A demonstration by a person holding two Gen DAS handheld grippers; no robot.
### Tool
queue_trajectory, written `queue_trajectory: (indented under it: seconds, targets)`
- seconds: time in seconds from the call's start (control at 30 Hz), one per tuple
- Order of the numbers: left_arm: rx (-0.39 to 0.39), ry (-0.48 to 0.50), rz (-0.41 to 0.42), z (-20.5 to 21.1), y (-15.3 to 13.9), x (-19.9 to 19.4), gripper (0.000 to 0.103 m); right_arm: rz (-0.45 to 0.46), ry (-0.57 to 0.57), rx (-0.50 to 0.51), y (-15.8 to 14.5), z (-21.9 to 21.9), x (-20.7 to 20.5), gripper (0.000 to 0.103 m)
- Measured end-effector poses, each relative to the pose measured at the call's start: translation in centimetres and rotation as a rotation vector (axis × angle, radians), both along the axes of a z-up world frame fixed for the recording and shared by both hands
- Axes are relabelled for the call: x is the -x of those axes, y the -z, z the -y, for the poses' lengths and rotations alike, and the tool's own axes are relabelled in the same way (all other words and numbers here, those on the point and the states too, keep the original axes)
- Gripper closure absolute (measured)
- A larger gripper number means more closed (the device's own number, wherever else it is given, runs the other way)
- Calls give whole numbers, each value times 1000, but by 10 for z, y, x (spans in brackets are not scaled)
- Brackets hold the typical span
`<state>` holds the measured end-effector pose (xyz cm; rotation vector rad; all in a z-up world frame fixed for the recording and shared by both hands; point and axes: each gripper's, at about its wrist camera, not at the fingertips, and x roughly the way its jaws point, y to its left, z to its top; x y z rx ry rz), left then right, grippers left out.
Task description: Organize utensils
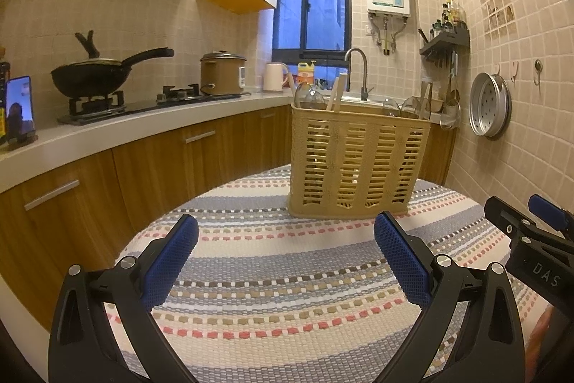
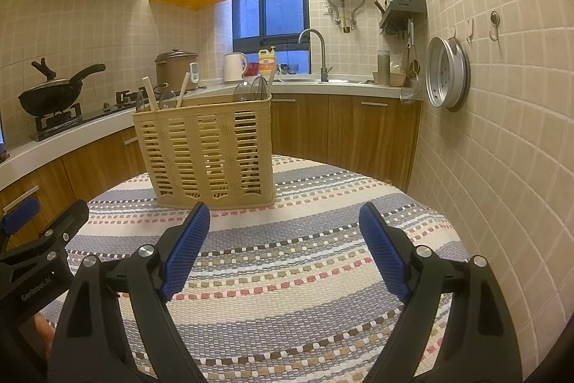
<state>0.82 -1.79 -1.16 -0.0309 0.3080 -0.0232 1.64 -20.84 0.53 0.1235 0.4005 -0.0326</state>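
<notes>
A beige slatted utensil basket [image 1: 358, 164] stands upright on the striped woven cloth [image 1: 280, 268]; it also shows in the right wrist view [image 2: 208, 153]. Clear plastic spoons [image 1: 308, 96] and pale handles [image 1: 335, 94] stick out of its top, seen too in the right wrist view [image 2: 251, 88]. My left gripper [image 1: 285, 236] is open and empty, short of the basket. My right gripper [image 2: 285, 221] is open and empty, a little right of the basket. Each gripper shows at the edge of the other's view [image 1: 531, 239] [image 2: 39, 232].
A kitchen counter [image 1: 107, 135] curves along the left with a wok [image 1: 89, 78], rice cooker [image 1: 222, 72] and kettle [image 1: 274, 76]. A sink faucet [image 2: 317, 54] is at the back. A metal steamer tray [image 2: 446, 78] hangs on the tiled right wall.
</notes>
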Motion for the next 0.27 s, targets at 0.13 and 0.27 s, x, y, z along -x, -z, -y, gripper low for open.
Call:
queue_trajectory:
  seconds: [0.13, 0.27]
  targets:
    - [-4, 4, -7, 1, 0, -1, 7, 0, 2, 0, 0, 0, 0, 22]
    - [-4, 5, -7, 2, 0, -1, 7, -3, 2, 0, 0, -1, 0, 22]
